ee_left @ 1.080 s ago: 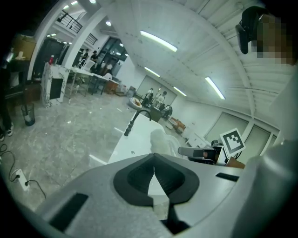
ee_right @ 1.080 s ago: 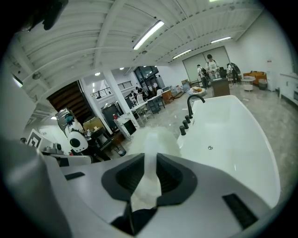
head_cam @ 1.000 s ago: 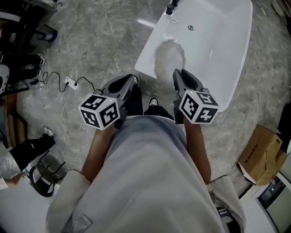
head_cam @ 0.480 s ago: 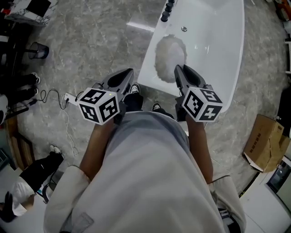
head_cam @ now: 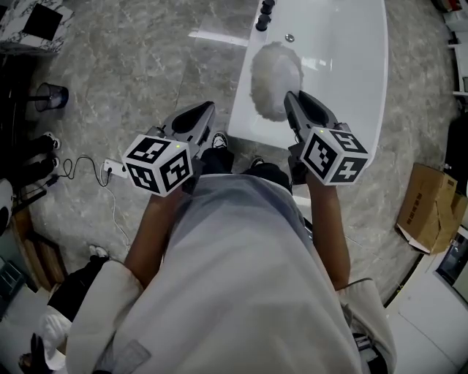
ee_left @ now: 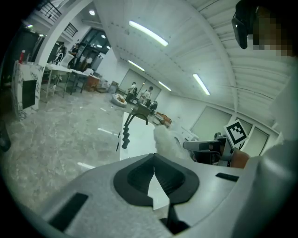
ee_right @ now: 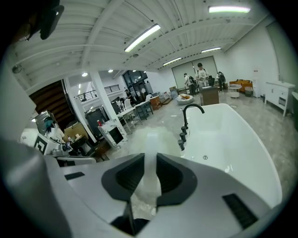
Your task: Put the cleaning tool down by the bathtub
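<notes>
So the right gripper (ee_right: 150, 175) is clenched on the handle of the cleaning tool (head_cam: 276, 79), its fluffy head poised over the bathtub (head_cam: 351, 58) edge for a set-down, I reckon, while the left gripper (head_cam: 205, 111) sits closed, empty.

Grey shirt (head_cam: 234, 277), pale sleeves (head_cam: 102, 307) (pushed up), black trousers (head_cam: 216, 162), black-and-white shoes (head_cam: 219, 140). Left gripper (head_cam: 205, 111) and right gripper (head_cam: 292, 98): grey, with black-and-white marker cubes (head_cam: 159, 163).

The cleaning tool (head_cam: 276, 79) is a fluffy white duster head on a pale handle (ee_right: 150, 179). The right tongs (head_cam: 294, 102) clamp the handle, and the head hangs over the left rim of the bathtub (head_cam: 351, 66). The bathtub is white, long and rounded. It stands on the grey floor (head_cam: 146, 73) with a black tap (head_cam: 263, 14) at its far end.
</notes>
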`<state>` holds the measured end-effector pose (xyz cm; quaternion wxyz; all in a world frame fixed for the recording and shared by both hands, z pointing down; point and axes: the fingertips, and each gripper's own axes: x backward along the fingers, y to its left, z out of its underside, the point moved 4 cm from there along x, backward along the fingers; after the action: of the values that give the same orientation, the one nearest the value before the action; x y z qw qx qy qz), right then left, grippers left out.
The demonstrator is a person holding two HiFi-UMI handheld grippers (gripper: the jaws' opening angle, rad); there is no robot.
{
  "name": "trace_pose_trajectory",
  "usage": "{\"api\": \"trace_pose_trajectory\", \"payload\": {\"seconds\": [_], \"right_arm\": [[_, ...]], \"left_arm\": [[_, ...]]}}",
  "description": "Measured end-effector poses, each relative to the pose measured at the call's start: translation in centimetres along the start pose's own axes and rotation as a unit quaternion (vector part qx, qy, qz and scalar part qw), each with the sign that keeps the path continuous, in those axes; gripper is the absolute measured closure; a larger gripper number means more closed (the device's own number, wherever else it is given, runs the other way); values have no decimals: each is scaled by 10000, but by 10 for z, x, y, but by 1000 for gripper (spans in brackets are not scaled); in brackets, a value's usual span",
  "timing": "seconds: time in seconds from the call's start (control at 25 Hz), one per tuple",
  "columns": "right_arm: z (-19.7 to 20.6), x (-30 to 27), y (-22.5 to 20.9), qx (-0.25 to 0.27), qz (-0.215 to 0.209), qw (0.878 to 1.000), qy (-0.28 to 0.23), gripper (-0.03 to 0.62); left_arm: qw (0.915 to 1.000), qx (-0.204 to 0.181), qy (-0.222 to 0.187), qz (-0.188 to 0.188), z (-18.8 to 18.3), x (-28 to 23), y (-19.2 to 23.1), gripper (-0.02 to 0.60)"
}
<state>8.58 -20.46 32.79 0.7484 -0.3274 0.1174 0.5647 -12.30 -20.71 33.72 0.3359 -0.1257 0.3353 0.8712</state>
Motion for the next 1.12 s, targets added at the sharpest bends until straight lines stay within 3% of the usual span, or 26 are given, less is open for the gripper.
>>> {"api": "trace_pose_trajectory", "payload": {"seconds": [0.28,0.4,0.64,1.12], "right_arm": [[9,-22,0,-30,45,9999,132,519],[9,-28,-4,85,0,9998,193,519],[11,-48,-12,198,-202,9989,386,519],[32,-74,-50,-71,-4,9973,728,519]], "left_arm": [[9995,-84,256,133,2,-2,12,572],[9998,-32,163,92,1,-2,10,573],[9992,385,83,63,-3,-9,19,573],[9967,805,23,-97,2,-14,24,572]]}}
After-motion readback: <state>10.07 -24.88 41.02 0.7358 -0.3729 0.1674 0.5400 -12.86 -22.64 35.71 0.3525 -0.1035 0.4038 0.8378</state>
